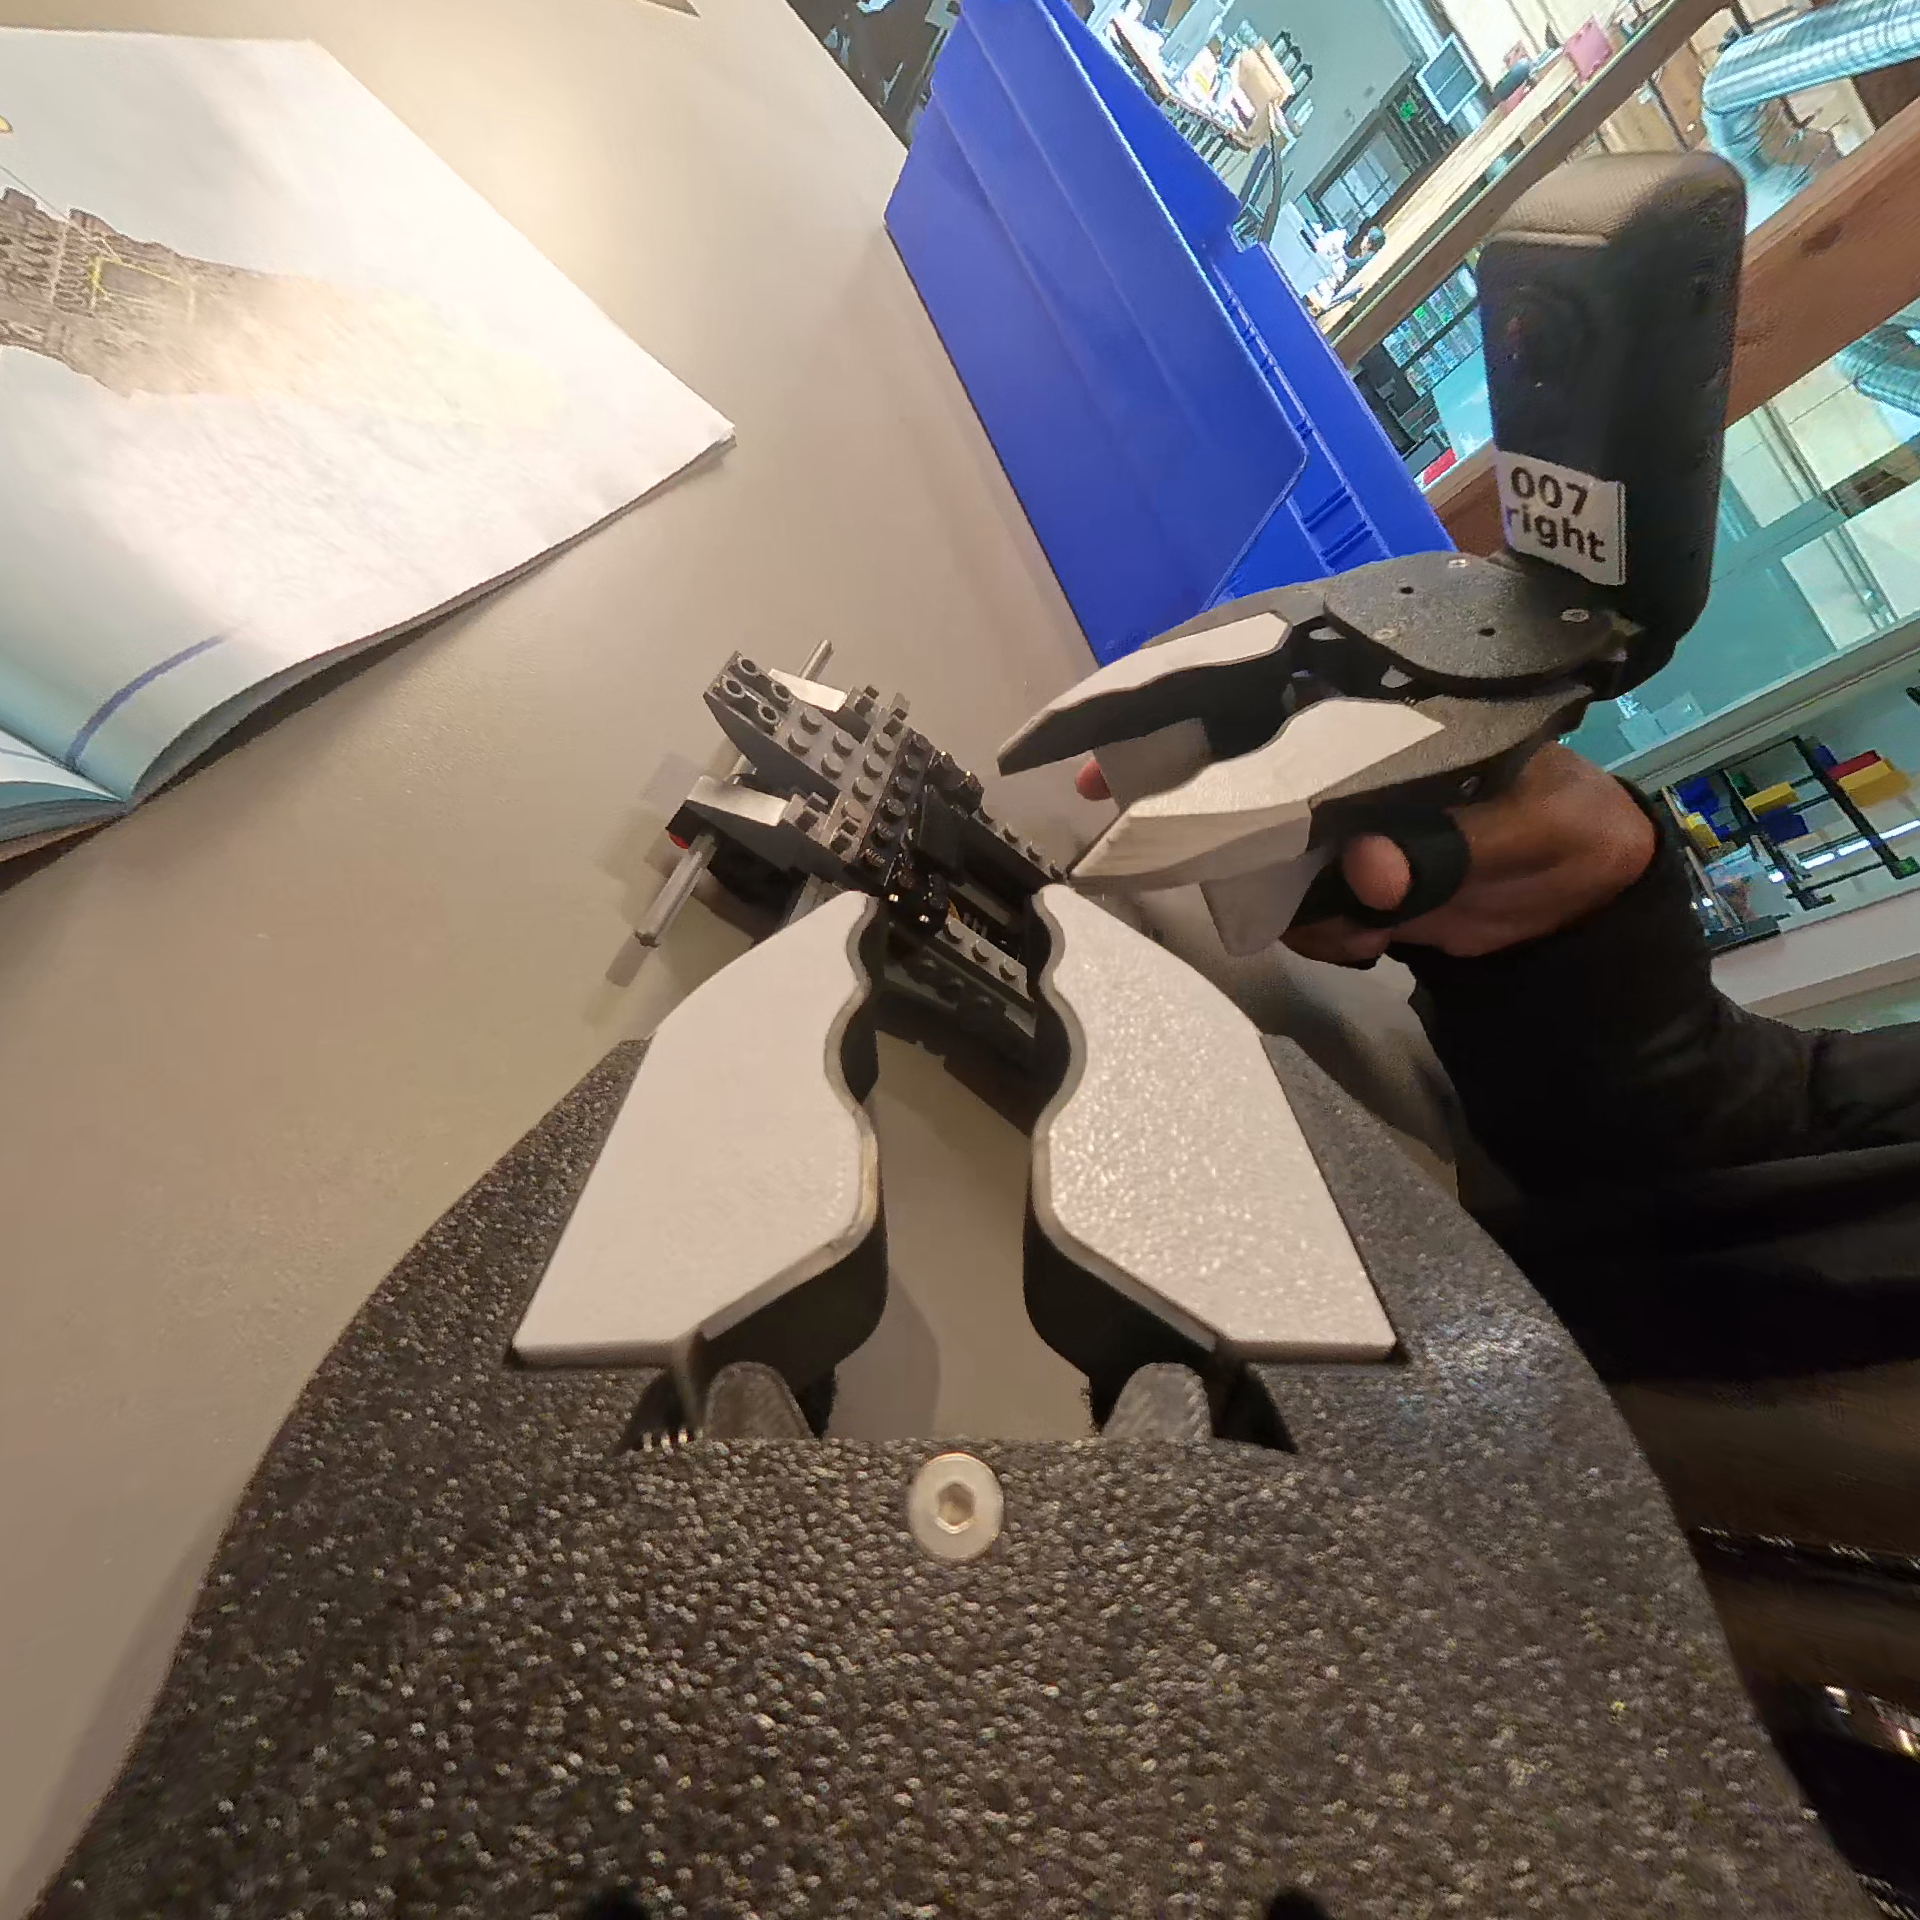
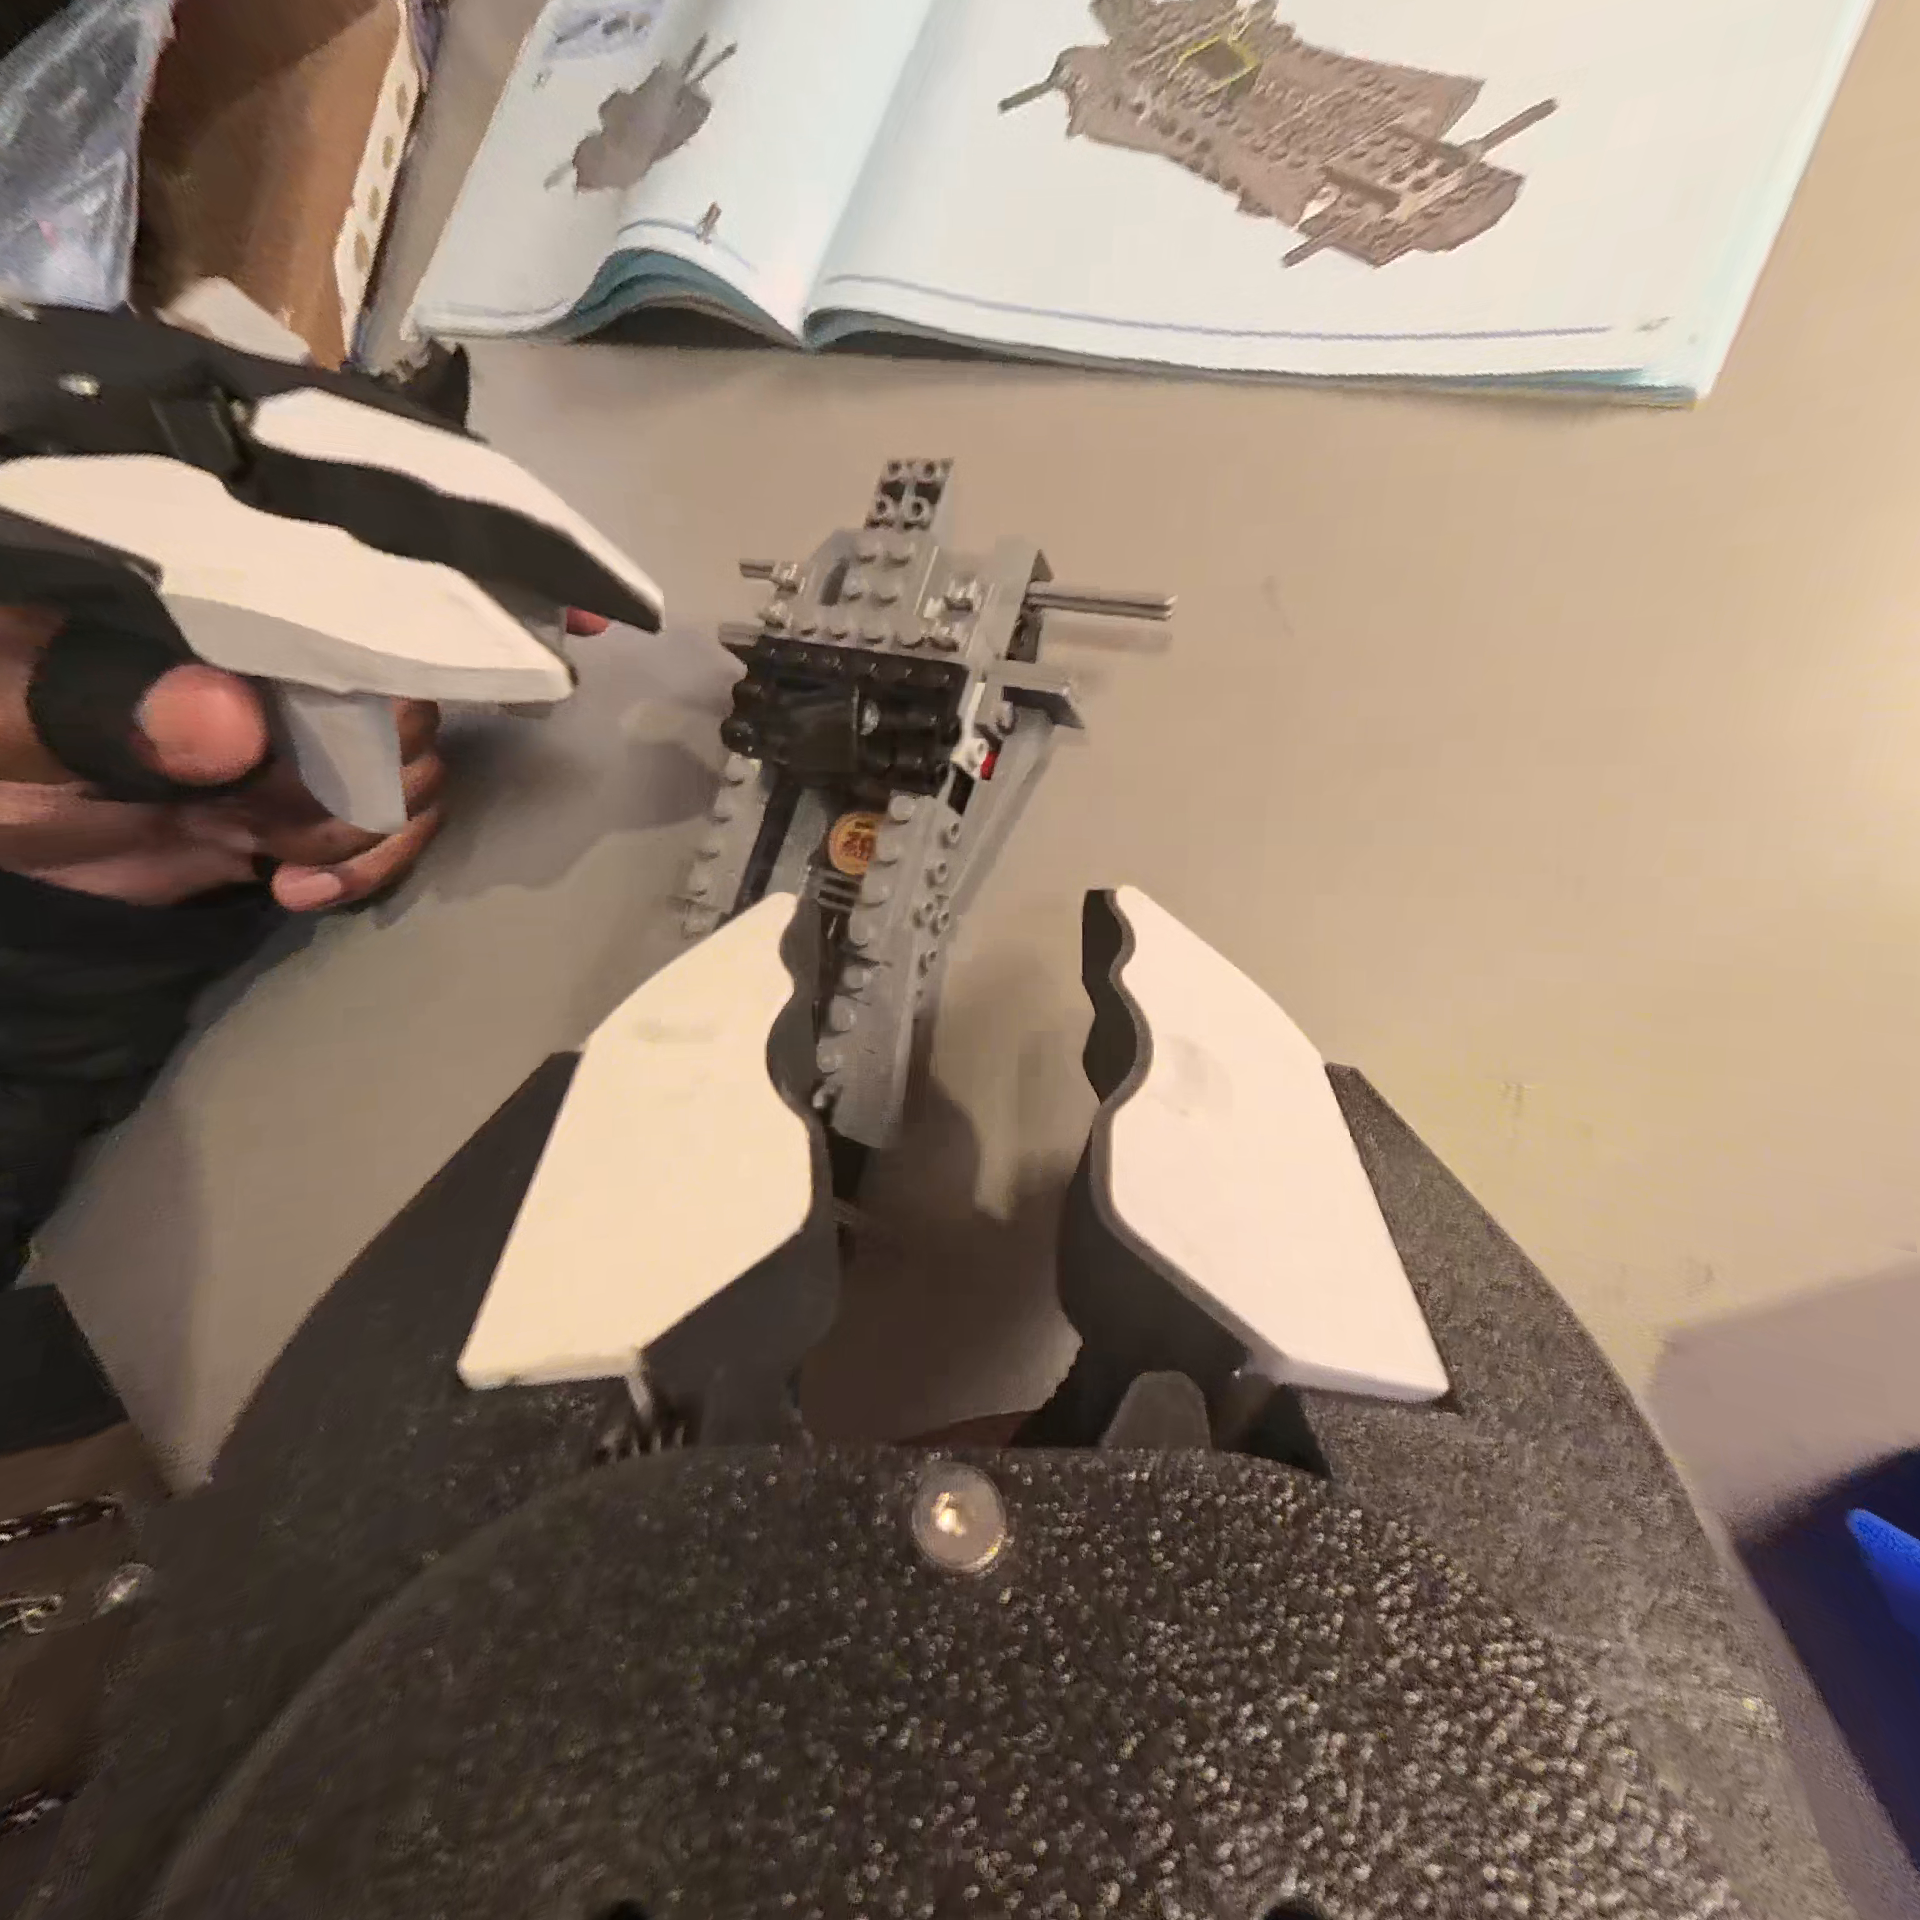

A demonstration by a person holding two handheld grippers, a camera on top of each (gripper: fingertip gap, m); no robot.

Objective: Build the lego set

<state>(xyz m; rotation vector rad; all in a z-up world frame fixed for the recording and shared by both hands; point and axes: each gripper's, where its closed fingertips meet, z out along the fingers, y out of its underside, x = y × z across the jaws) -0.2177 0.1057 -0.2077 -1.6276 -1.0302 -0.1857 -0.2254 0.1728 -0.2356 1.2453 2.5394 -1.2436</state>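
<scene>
Open booklet (image 2: 1195, 208); blue bin (image 1: 1122, 343); cardboard box (image 2: 260, 156)

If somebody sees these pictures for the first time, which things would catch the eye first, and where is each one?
Most striking is the grey and black brick model in the middle of the beige table. The left hand-held gripper has its fingers around the model's near end, while the right hand-held gripper stands wide open over the model's other end, its right finger clear of the bricks. Behind lies an open instruction booklet, and a blue bin stands beside.
</scene>
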